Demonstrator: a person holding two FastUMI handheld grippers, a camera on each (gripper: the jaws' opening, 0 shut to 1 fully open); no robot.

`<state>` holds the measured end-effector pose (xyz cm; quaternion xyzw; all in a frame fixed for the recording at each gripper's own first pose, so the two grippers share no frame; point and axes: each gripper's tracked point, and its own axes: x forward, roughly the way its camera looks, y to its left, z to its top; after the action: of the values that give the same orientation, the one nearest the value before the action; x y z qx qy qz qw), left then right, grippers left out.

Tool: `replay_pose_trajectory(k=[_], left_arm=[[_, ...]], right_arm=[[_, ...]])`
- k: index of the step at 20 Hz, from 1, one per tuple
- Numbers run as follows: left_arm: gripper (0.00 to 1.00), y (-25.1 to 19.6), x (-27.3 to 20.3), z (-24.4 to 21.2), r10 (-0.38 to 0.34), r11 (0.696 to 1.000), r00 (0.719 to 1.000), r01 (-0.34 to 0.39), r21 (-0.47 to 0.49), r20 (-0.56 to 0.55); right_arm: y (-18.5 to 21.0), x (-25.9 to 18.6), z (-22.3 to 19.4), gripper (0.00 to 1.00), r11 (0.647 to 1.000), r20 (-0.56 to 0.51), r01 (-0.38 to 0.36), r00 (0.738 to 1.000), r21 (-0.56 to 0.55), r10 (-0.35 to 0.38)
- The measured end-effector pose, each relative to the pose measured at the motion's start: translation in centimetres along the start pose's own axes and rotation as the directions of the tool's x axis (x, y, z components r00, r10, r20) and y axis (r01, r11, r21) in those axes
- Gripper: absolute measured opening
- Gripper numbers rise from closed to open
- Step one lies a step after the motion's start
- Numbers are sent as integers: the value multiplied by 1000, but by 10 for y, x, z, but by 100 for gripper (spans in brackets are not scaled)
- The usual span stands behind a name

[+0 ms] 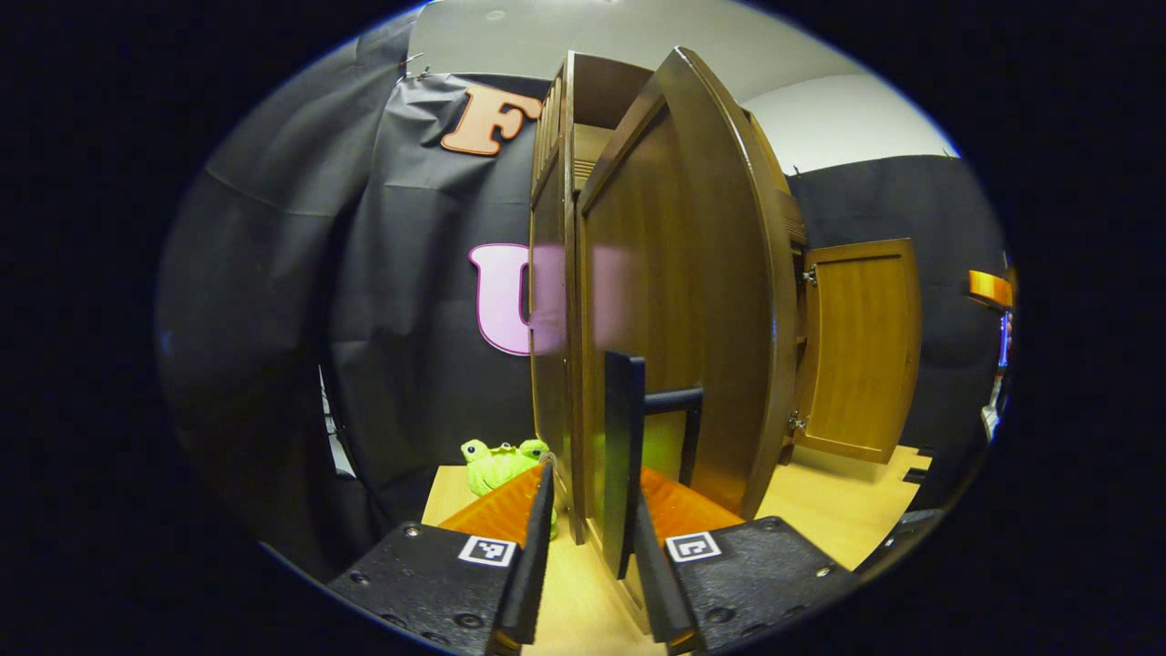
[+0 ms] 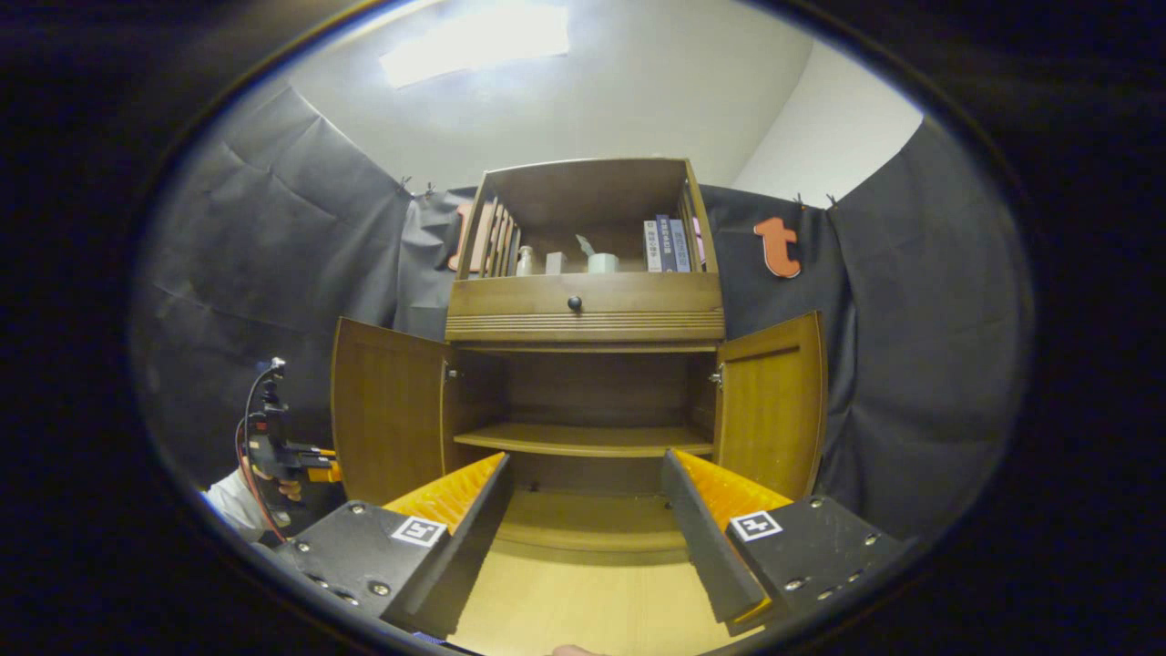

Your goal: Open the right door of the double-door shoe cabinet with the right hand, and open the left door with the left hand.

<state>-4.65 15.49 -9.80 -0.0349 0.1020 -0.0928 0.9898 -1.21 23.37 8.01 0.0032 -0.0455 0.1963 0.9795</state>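
Note:
The brown wooden shoe cabinet stands with both lower doors swung open. In the right gripper view the left door and the right door flank bare shelves. My right gripper is open, back from the cabinet, with nothing between its fingers. In the left gripper view the left door is seen nearly edge-on, and the right door hangs open behind it. My left gripper is open around the door's dark handle, which lies close to the right-hand finger. The left gripper, held by a hand, is beside the left door.
A green plush toy lies on the light wooden floor left of the cabinet. Above the doors are a drawer with a dark knob and an open shelf with books and small items. Black cloth walls surround the booth.

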Motion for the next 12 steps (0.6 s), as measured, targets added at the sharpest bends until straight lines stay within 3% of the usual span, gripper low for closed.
replay_pose_trajectory(k=[3, 6, 12], left_arm=[[81, 13, -1, -1, 9, 1000, 1000, -9, 1, -10], [100, 17, -2, -2, 24, 1000, 1000, -24, -17, -11], [96, 2, -16, 10, -5, 999, 999, 3, 49, 37]], right_arm=[[-3, 3, 0, 100, 999, 7, 35, 999, 6, -35], [5, 8, -5, 100, 1000, -3, 25, 1000, 19, -24], [-1, 10, -13, 97, 999, -13, 39, 999, 24, -39]])
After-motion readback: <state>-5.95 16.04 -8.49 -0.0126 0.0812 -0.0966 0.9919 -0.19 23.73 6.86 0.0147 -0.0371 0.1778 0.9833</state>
